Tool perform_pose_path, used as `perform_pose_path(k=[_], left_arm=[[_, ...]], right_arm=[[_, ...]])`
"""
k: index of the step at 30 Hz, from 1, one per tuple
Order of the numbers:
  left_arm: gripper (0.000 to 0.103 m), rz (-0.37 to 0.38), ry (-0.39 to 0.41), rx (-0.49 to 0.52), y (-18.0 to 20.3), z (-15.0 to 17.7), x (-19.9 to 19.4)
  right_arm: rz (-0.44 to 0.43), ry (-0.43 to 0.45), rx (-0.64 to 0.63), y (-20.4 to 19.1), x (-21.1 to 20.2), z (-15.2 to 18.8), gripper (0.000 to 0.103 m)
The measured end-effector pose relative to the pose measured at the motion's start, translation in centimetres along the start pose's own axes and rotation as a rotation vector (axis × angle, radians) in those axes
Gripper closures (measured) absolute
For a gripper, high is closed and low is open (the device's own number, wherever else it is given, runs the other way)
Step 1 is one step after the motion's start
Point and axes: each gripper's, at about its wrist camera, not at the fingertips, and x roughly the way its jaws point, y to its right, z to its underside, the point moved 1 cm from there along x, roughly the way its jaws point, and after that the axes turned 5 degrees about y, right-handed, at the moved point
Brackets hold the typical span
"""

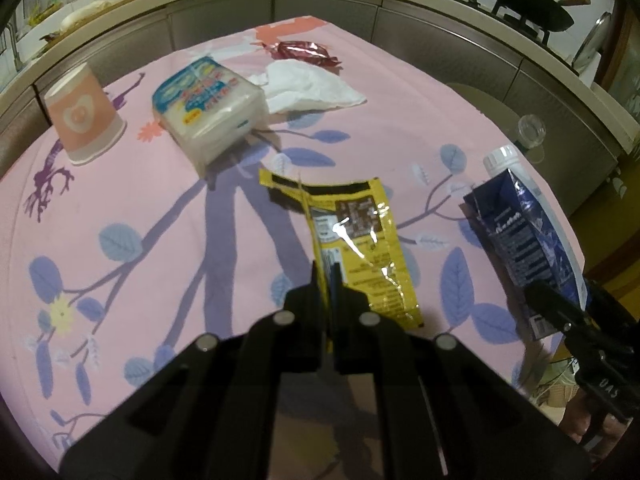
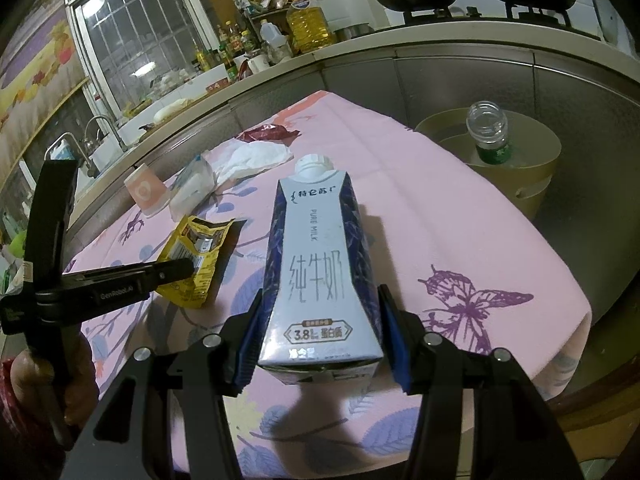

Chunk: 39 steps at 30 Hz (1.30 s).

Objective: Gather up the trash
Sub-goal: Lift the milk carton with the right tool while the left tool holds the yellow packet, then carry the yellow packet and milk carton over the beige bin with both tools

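Note:
A yellow snack wrapper (image 1: 352, 232) lies on the pink floral tablecloth (image 1: 160, 220). My left gripper (image 1: 328, 276) is shut on its near edge. The right wrist view shows the same wrapper (image 2: 192, 248) with the left gripper (image 2: 188, 270) reaching it from the left. A blue and white milk carton (image 2: 316, 272) with a white cap sits between the blue pads of my right gripper (image 2: 322, 300), which press on its two sides near the base. From the left wrist view the carton (image 1: 524, 232) stands tilted at the right, with the right gripper (image 1: 560, 308) under it.
An upturned pink paper cup (image 1: 86, 116), a tissue pack (image 1: 212, 100), crumpled white tissue (image 1: 308, 88) and a red wrapper (image 1: 304, 52) lie farther back on the table. An open clear bottle (image 2: 488, 132) stands on a round stool right of the table. A kitchen counter with pans runs behind.

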Motion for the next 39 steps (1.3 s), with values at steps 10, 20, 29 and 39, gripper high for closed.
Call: perform_pose_path(k=[10,20,29,39], left_arm=[[0.100,-0.012,0.003,0.011,0.3,-0.2,0.2],[0.100,-0.022,0.006,0.023,0.5,-0.4,0.4],[0.100,-0.032,0.008,0.035,0.7,-0.8,0.8],[0.100,-0.042,0.010,0.052,1.1,-1.4,1.2]], right_arm=[[-0.004,0.007,0.001,0.3,-0.4,0.3,0.051],[-0.009,0.029,-0.007,0.1,-0.9,0.6,0.050],[-0.010,0.039,-0.012,0.2,-0.7,0.3,0.046],[-0.015,0.045,-0.013,0.2,-0.4,0.3,0.045]])
